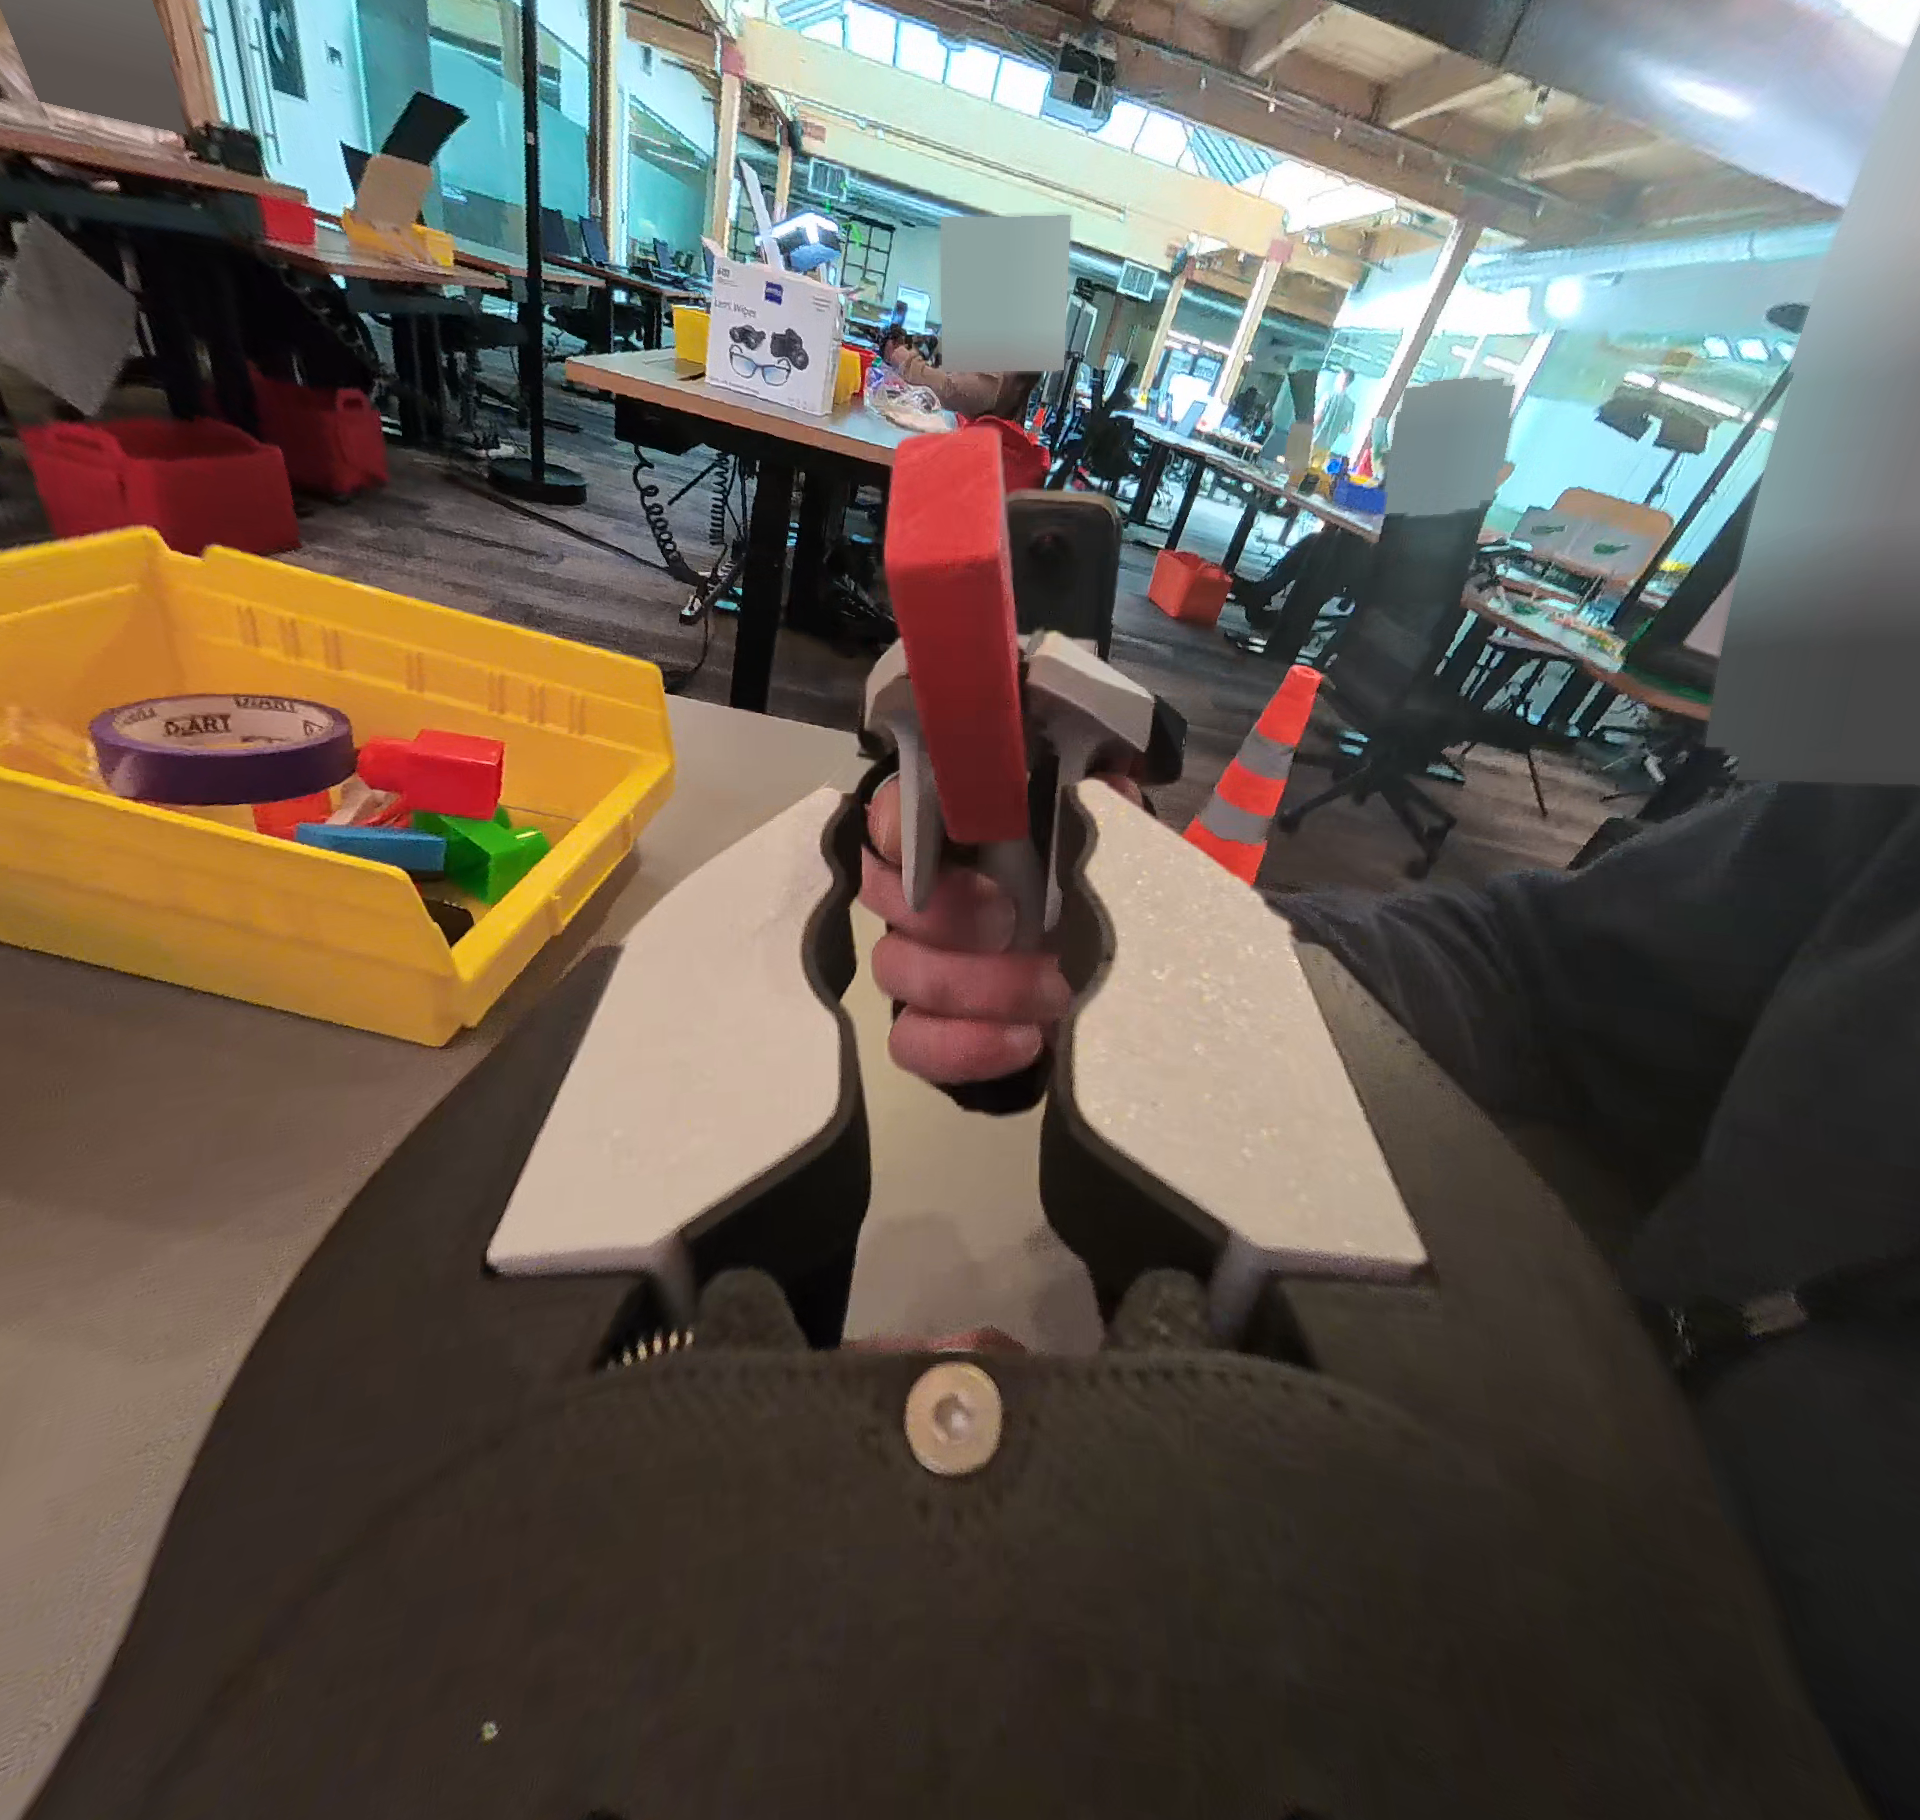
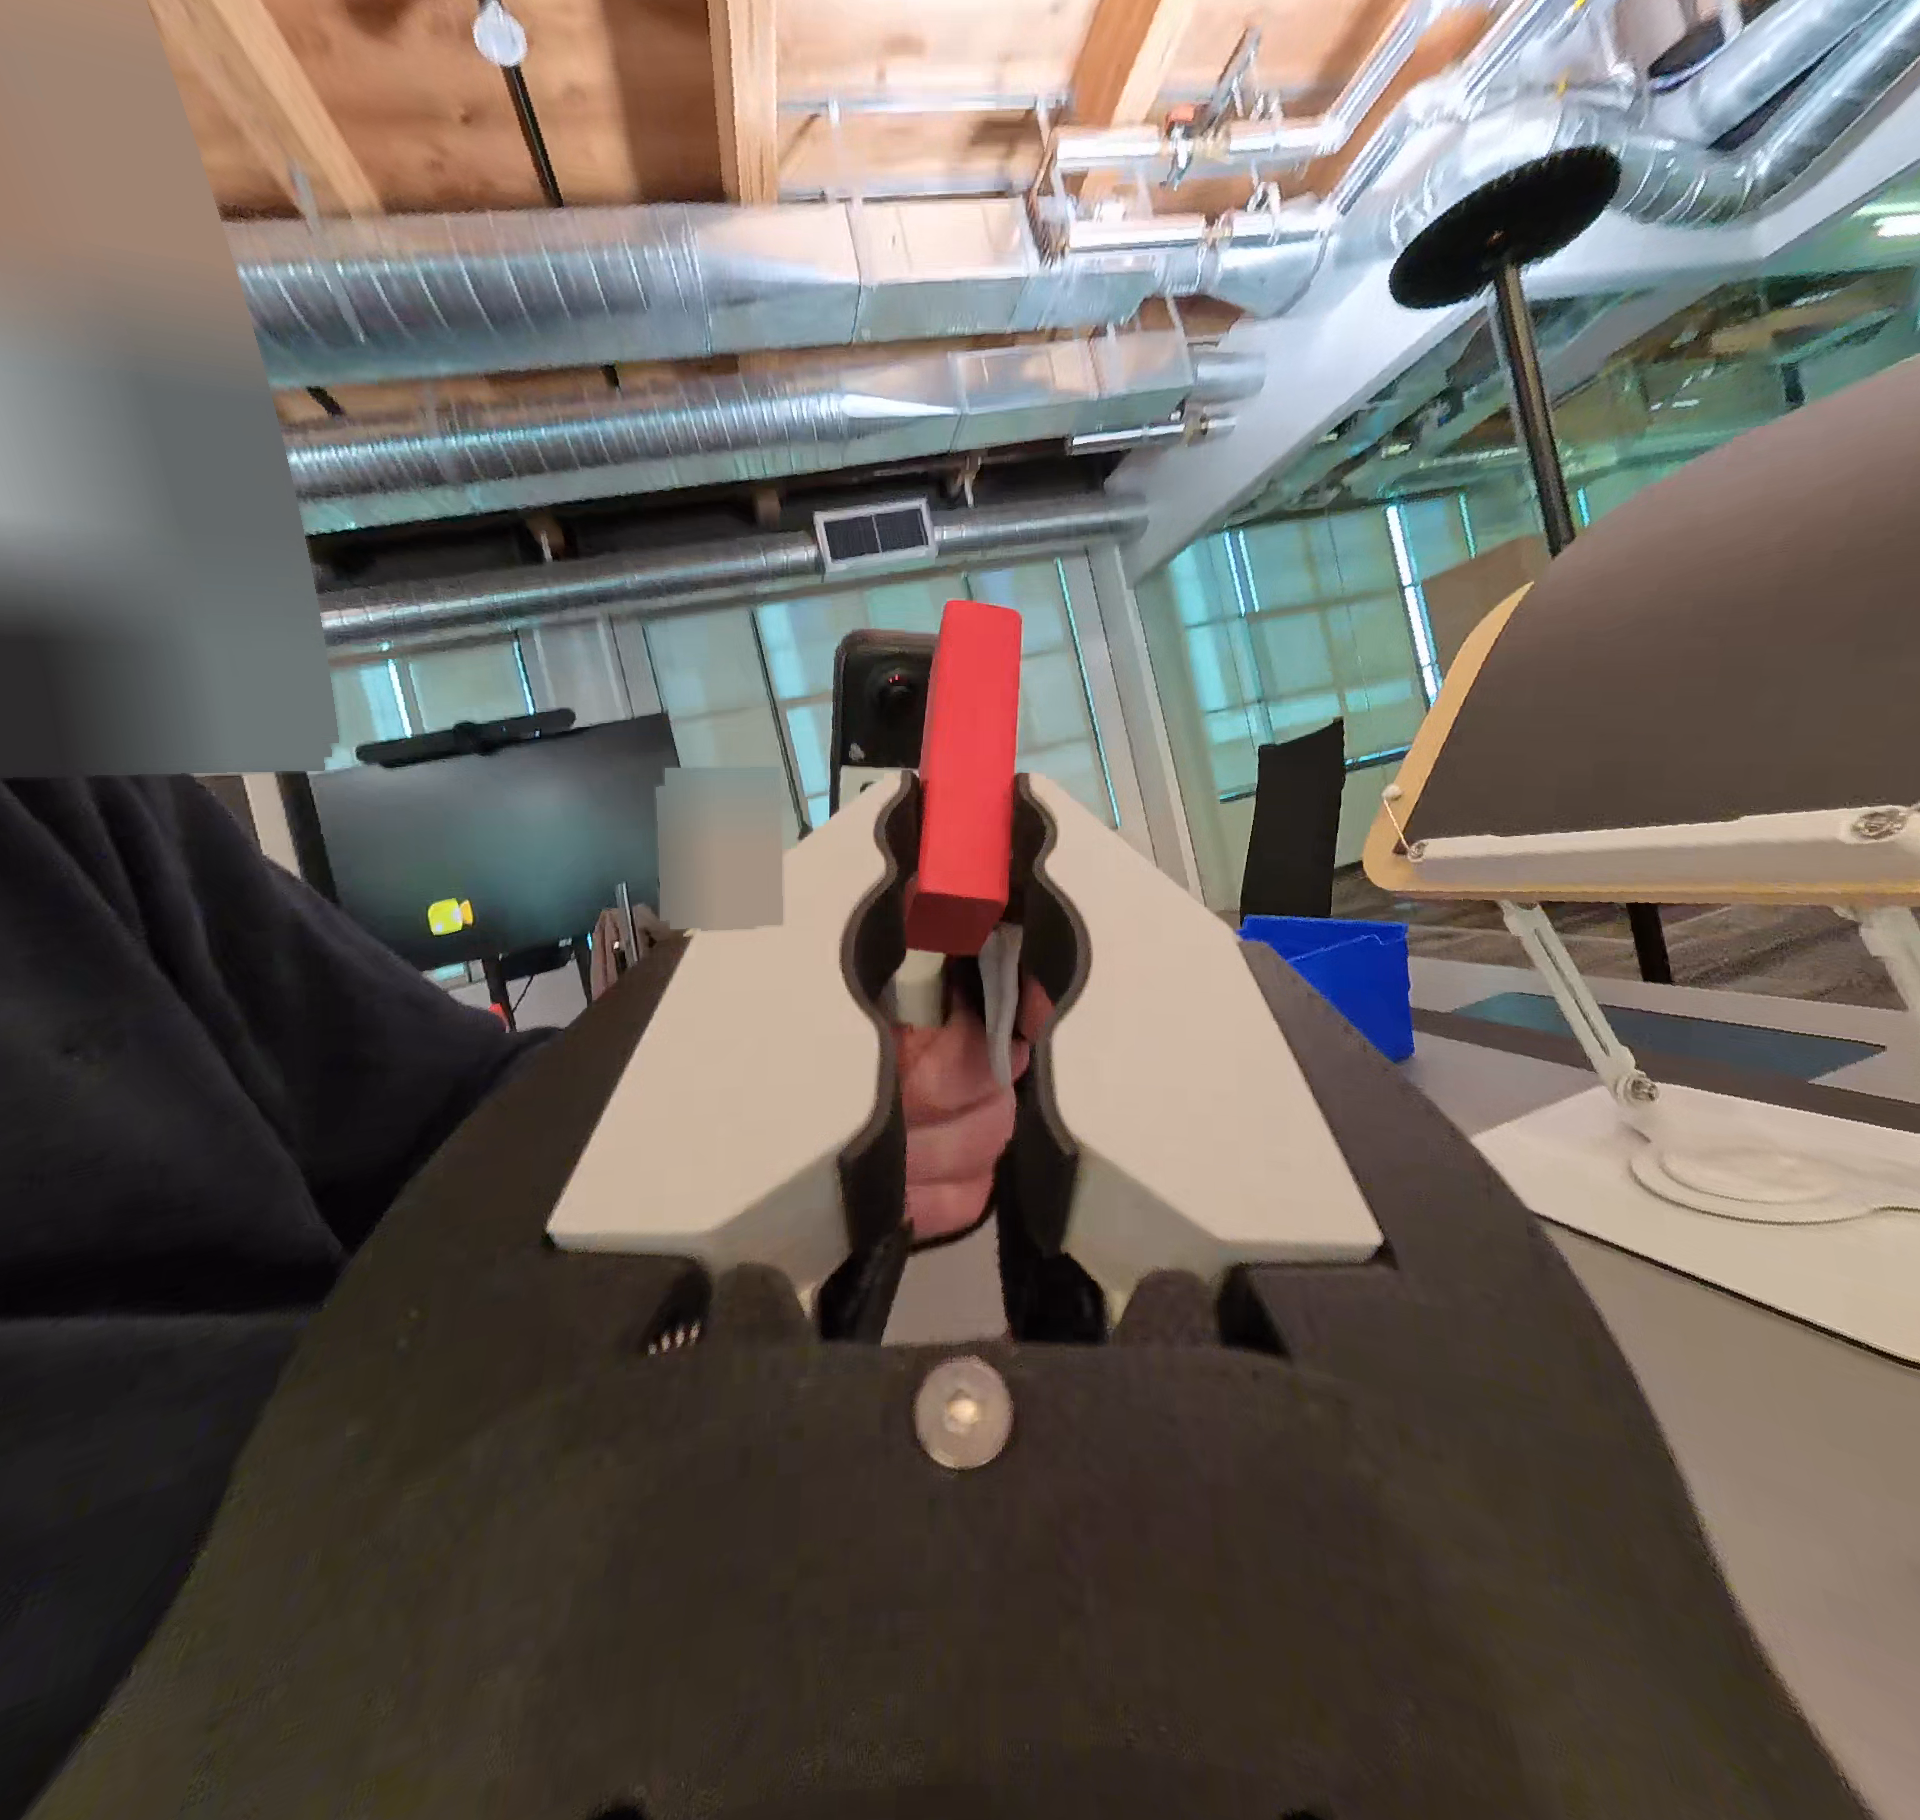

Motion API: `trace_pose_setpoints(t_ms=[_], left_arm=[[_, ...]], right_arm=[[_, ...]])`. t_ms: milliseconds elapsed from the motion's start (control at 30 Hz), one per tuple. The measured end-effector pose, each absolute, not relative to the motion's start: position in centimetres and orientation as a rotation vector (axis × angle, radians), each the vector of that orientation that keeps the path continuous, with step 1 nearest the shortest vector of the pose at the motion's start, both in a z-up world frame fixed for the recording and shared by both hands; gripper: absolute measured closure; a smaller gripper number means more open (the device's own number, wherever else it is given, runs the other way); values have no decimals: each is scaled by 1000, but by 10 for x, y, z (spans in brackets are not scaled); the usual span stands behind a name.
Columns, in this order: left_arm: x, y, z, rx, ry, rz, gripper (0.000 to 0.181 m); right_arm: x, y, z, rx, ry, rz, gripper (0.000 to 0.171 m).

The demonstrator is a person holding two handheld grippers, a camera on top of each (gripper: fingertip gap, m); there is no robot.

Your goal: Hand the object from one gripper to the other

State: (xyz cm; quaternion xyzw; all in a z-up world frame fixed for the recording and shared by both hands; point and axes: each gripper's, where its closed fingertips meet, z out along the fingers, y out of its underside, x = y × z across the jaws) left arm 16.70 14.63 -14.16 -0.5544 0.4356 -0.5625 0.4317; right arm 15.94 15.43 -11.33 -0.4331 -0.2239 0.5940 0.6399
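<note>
A red block [image 1: 951, 648] stands upright in the air between the two grippers, which face each other. My right gripper [image 2: 968, 796] is shut on it, and the block [image 2: 966, 783] sticks up past its tips. In the left wrist view that gripper's grey fingers [image 1: 902, 783] press on both sides of the block, with a hand [image 1: 966, 981] behind them. My left gripper [image 1: 968, 806] is open. Its jaws stand wide on either side of the block's lower end without touching it. Its pale fingers [image 2: 920, 986] show just below the block in the right wrist view.
A yellow bin [image 1: 312, 923] on the grey table [image 1: 156, 1199] at the left holds a purple tape roll [image 1: 218, 747] and coloured blocks. An orange cone [image 1: 1257, 762] stands on the floor beyond. A blue bin [image 2: 1340, 970] and a white stand with a board [image 2: 1662, 835] are at the right. Left and right tips are no more than a few centimetres apart.
</note>
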Motion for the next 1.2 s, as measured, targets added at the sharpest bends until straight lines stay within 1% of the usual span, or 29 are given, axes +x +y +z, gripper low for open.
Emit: trace_pose_setpoints(t_ms=[100,200,433,467,500,567,600,700,733,767,833,867,933,967,1000,1133,1200], left_arm=[[173,143,-148,-1380,1043,-1440,150],[173,139,-144,-1337,1009,-1484,165],[170,138,-150,-1385,1060,-1444,166],[168,140,-153,-1411,1088,-1414,166],[166,140,-153,-1425,1126,-1388,166],[160,141,-157,-1465,1216,-1295,166],[157,141,-163,-1501,1289,-1233,165],[147,136,-171,-1570,1444,-1138,165],[144,133,-176,-1598,1510,-1101,166],[141,135,-182,-1613,1565,-1015,165],[135,135,-190,-1634,1679,-882,165],[132,134,-194,-1638,1745,-827,165],[128,133,-200,-1617,1862,-708,165],[125,133,-203,-1608,1921,-640,165],[122,136,-206,-1599,1965,-541,165],[113,148,-213,-1552,2090,-236,165],[112,150,-214,-1536,2119,-167,165]], right_arm=[[157,152,-114,-956,-471,1368,157],[158,154,-116,-947,-435,1367,157],[156,152,-124,-1001,-490,1344,156],[157,153,-126,-1029,-517,1303,150],[157,155,-130,-1075,-561,1242,136],[156,153,-137,-1141,-713,1064,138],[157,152,-138,-1159,-791,944,136],[158,146,-137,-1168,-1023,651,121],[157,145,-139,-1178,-1106,565,111],[154,145,-142,-1193,-1175,496,85],[148,138,-152,-1206,-1358,399,71],[145,131,-157,-1179,-1453,363,87],[140,123,-163,-1161,-1584,341,109],[139,122,-166,-1172,-1625,338,114],[138,123,-167,-1177,-1647,327,115],[134,126,-175,-1217,-1722,327,126],[132,129,-183,-1266,-1738,335,137]])
